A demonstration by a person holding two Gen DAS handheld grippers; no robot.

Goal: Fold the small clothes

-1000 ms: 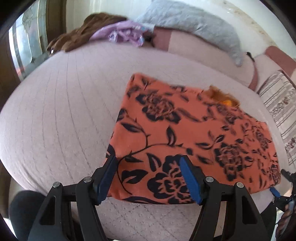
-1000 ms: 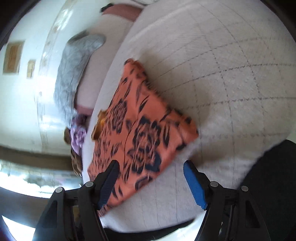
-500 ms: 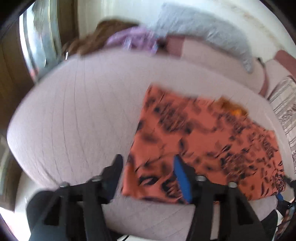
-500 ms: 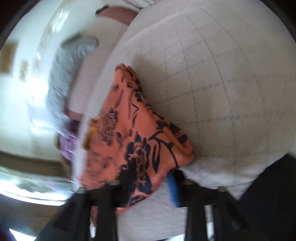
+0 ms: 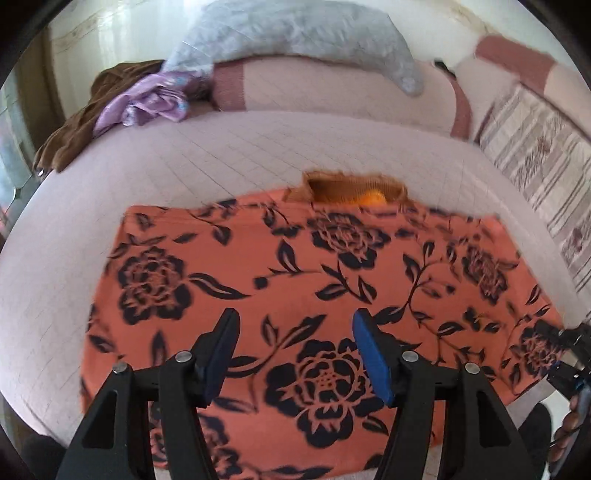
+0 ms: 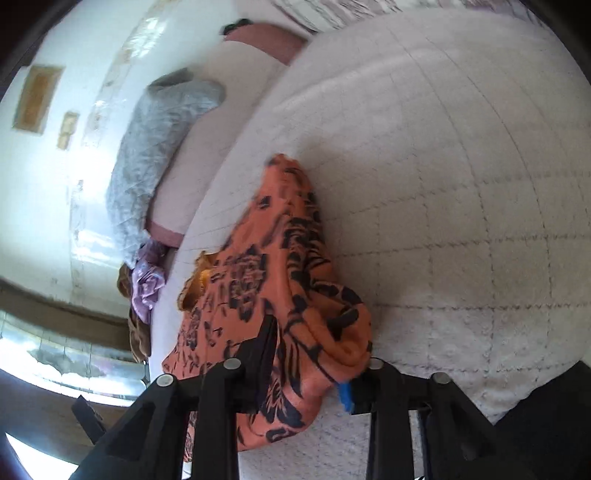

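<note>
Orange floral garment (image 5: 295, 295) lay flat on the quilted bed (image 5: 166, 155). Right gripper (image 6: 310, 354), spread a second earlier, was closing on the bunched corner at 6 o'clock; left gripper (image 5: 295, 350) hovered spread above the near hem. Fold ready to begin.

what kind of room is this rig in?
Probably a bedroom at home: a quilted mattress cover, a grey pillow by the wall, and loose clothes, including an orange floral garment laid out for folding.
</note>
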